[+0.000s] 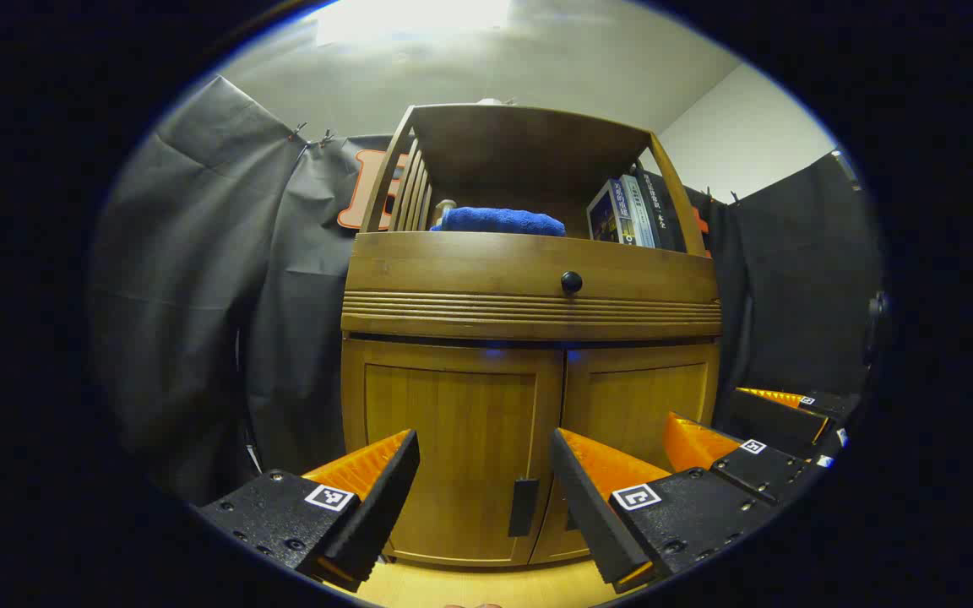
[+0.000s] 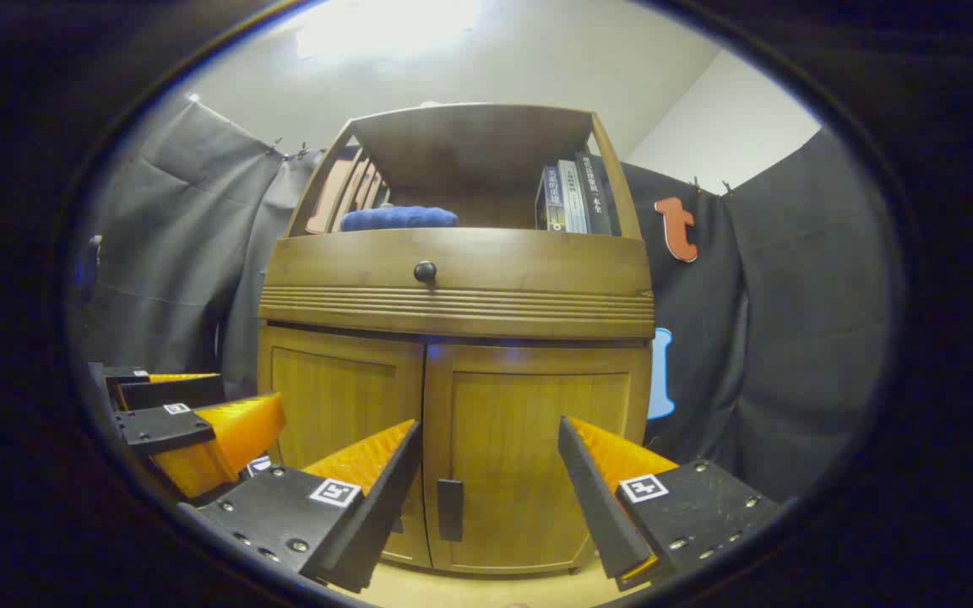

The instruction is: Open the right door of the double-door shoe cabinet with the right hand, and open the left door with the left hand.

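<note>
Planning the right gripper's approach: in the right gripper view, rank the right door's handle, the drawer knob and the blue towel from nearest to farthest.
From the right gripper:
1. Right door's handle, low, just ahead between the jaws.
2. Drawer knob, higher, on the drawer front.
3. Blue towel, back on the open shelf, upper left.

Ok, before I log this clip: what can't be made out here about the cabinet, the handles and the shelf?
- Right door handle: left gripper view, mostly behind the left tool's finger.
- Left door handle: right gripper view, mostly behind the right tool's finger.
- Cabinet interior: both doors shut.
- Books' titles: too small.
- Object behind the blue towel: mostly hidden.
</note>
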{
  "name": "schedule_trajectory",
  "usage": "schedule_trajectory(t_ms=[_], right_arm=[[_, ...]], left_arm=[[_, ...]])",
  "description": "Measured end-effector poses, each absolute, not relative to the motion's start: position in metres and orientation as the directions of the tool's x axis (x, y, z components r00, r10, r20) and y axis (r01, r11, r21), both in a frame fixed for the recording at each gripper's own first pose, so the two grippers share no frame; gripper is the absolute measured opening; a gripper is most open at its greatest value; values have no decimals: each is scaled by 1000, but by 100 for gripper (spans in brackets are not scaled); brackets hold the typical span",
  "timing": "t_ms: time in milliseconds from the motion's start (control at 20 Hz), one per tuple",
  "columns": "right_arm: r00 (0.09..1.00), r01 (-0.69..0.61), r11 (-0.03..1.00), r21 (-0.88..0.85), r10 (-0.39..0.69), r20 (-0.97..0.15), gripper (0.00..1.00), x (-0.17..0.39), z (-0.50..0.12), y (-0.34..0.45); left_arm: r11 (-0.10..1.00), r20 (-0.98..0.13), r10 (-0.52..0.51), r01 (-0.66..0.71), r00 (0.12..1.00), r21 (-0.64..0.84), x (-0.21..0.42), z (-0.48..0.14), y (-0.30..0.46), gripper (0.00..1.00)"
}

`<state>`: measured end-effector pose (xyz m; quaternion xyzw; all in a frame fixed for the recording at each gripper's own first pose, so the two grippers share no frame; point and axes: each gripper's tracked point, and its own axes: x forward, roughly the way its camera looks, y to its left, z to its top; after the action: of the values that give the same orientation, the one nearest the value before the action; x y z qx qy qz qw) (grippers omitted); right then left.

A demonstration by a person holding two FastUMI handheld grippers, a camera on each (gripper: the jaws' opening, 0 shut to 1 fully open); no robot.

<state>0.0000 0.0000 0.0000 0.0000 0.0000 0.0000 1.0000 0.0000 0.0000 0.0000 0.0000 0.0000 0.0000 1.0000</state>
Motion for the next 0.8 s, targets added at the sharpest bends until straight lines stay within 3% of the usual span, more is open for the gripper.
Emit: schedule_trajectory(t_ms=[350, 400, 800], right_arm=[[1000, -5, 1000, 18, 5, -20, 96, 17, -14, 6], [1000, -9, 1000, 17, 9, -24, 98, 18, -18, 8], [994, -39, 999, -5, 38, -100, 95, 44, -55, 28]], left_arm=[[999, 3, 44, -44, 999, -10, 11, -3, 20, 95], [999, 1, 52, -52, 999, -10, 11, -4, 24, 92], [995, 0, 99, -99, 995, -18, 11, -5, 50, 95]])
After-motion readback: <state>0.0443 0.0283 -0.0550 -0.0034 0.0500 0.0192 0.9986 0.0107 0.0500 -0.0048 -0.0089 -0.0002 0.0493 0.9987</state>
